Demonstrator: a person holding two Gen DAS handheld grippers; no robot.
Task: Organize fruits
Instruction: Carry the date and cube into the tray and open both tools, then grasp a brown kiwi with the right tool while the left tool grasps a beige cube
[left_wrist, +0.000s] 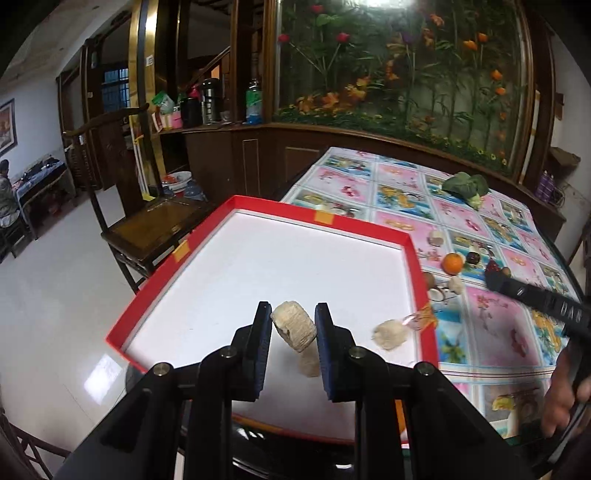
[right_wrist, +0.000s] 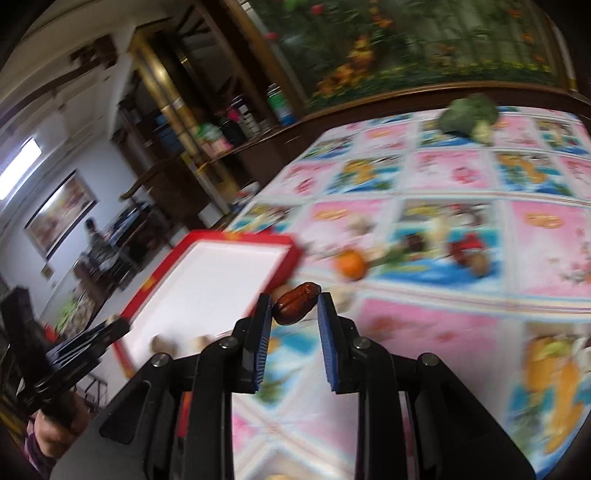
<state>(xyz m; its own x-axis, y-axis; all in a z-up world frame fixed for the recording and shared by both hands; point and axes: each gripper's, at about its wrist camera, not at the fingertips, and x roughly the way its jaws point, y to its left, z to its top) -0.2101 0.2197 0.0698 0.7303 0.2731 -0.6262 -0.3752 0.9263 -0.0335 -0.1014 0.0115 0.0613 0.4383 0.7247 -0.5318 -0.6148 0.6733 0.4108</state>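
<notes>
My left gripper (left_wrist: 293, 317) is shut on a pale beige ridged piece (left_wrist: 293, 326) and holds it above the white floor of the red-rimmed tray (left_wrist: 419, 273). Two similar beige pieces lie in the tray, one below the held piece (left_wrist: 309, 363) and one near the right rim (left_wrist: 390, 333). My right gripper (right_wrist: 294, 308) is shut on a dark red-brown date (right_wrist: 297, 301) above the patterned tablecloth, just right of the tray (right_wrist: 147, 291). An orange (left_wrist: 453, 263) (right_wrist: 350, 263) and several small fruits and nuts lie on the cloth beyond the tray.
A broccoli head (left_wrist: 466, 187) (right_wrist: 470, 116) lies at the far side of the table. A wooden chair (left_wrist: 147, 225) stands left of the table. A wooden cabinet with bottles (left_wrist: 207, 107) and a flower panel stand behind. The right gripper's fingers (left_wrist: 517, 290) reach in from the right.
</notes>
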